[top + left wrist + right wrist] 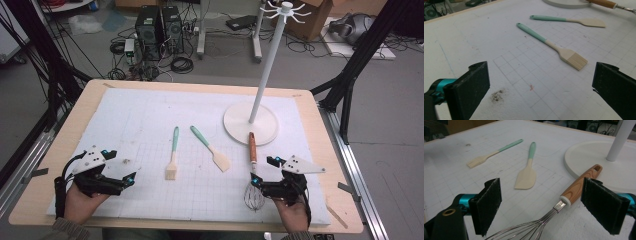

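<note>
The whisk [253, 172] lies on the white mat [150, 115] at the right side of the counter [65, 135], its wooden handle pointing away from the person and its top end resting on the round base of the white stand [250, 125]. Its wire head lies at the near end, just beside the right claw [256, 184]. In the right gripper view the right claw [541, 205] stands wide open, one jaw on each side of the whisk [564, 200], with the handle close to the right-hand jaw; whether they touch I cannot tell. The left claw [131, 178] is also open and holds nothing, low over the mat at the near left. Between the two claws, farther back, lie a brush [173, 156] and a spatula [211, 148], both with green handles, well apart from the left claw.
</note>
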`<state>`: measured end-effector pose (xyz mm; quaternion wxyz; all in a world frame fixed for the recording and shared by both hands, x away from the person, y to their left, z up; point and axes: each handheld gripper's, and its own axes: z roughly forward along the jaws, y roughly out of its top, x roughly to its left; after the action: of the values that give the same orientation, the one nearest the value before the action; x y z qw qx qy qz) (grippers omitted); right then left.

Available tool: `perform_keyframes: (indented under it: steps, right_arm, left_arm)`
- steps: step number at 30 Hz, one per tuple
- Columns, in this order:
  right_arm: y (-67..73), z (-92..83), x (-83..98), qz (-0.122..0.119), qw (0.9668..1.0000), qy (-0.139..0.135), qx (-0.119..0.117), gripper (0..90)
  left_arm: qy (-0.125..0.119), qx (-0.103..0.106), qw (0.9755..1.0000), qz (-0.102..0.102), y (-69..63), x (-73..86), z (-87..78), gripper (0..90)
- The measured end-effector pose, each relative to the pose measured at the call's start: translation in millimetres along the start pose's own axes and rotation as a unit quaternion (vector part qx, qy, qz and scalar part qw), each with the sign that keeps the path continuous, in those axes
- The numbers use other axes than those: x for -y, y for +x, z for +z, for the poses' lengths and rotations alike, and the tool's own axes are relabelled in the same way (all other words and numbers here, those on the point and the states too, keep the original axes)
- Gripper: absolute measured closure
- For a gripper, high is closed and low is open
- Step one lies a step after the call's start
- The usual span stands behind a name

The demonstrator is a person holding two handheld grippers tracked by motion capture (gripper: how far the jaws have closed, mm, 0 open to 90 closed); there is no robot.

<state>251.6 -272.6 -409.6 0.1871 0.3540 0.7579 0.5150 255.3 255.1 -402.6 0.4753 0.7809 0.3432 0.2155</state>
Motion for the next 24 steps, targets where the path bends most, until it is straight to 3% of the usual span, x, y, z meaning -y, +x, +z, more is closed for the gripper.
perform_keyframes:
  steps: [24]
  right_arm:
    - [6.9, -0.5, -2.3, -0.011, 0.9999, 0.0, 0.003, 15.9]
  left_arm:
    - [-0.006, 0.002, 1.0, 0.004, -2.6, -0.5, -4.3, 1.8]
